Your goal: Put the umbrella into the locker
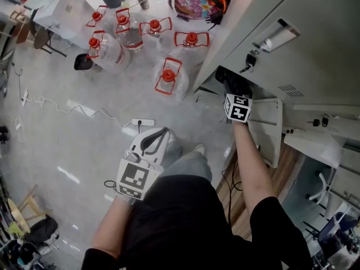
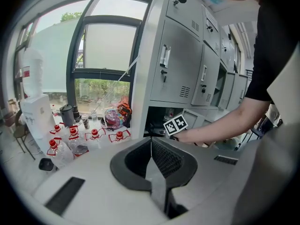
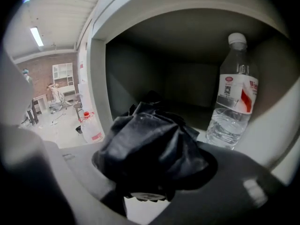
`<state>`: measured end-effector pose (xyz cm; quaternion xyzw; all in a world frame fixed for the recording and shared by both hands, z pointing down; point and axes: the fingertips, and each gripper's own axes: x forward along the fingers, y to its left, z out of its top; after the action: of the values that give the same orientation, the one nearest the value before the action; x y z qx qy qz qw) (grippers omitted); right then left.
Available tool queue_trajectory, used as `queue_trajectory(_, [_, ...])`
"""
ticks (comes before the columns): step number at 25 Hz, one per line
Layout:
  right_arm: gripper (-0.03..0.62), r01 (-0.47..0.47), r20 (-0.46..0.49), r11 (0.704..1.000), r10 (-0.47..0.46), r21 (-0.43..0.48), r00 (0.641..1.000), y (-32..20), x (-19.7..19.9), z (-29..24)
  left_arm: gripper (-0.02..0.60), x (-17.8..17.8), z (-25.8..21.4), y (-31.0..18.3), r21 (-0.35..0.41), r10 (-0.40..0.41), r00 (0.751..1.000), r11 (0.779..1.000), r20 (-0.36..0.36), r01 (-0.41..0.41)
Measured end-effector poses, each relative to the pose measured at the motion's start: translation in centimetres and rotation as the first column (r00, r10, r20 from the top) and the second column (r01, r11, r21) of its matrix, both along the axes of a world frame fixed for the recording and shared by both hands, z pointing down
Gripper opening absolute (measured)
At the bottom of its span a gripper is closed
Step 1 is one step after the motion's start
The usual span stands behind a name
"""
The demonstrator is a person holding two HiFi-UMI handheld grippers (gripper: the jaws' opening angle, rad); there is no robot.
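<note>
The folded black umbrella [image 3: 150, 144] fills the jaws of my right gripper [image 3: 150, 175], which is shut on it at the mouth of a low open locker compartment [image 3: 140, 64]. Its crumpled fabric hides the pads. In the head view the right gripper [image 1: 229, 82] reaches into the dark opening at the foot of the grey locker bank [image 1: 270, 16], the umbrella [image 1: 232, 79] just visible there. My left gripper [image 1: 153, 136] hangs near the person's waist over the floor, shut and empty; its fingers [image 2: 159, 156] meet in the left gripper view.
A clear water bottle [image 3: 232, 102] stands inside the compartment at the right. The compartment's door [image 1: 269, 129] hangs open beside my right arm. Several water jugs with red handles [image 1: 169, 75] and a power strip [image 1: 142, 122] with its cable lie on the floor to the left.
</note>
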<state>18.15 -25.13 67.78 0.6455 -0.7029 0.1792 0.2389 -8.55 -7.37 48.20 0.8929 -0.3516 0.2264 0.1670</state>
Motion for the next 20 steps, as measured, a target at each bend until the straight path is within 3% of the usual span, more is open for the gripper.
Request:
queue_trajectory(9, [0.299,-0.016,-0.048,0.999,0.014,-0.044,0.999,-3.5,1.6,2.1,0.017,-1.1,0.7,0.5,-0.022,-0.037,0.999,0.999,0.021,0.038])
queue_trajectory(20, [0.329,-0.06,-0.006,0.994,0.06,-0.094,0.998,-4.4,2.5,3.5,0.017,-1.5,1.1,1.6,-0.033,-0.064,0.998,0.997,0.024,0.064])
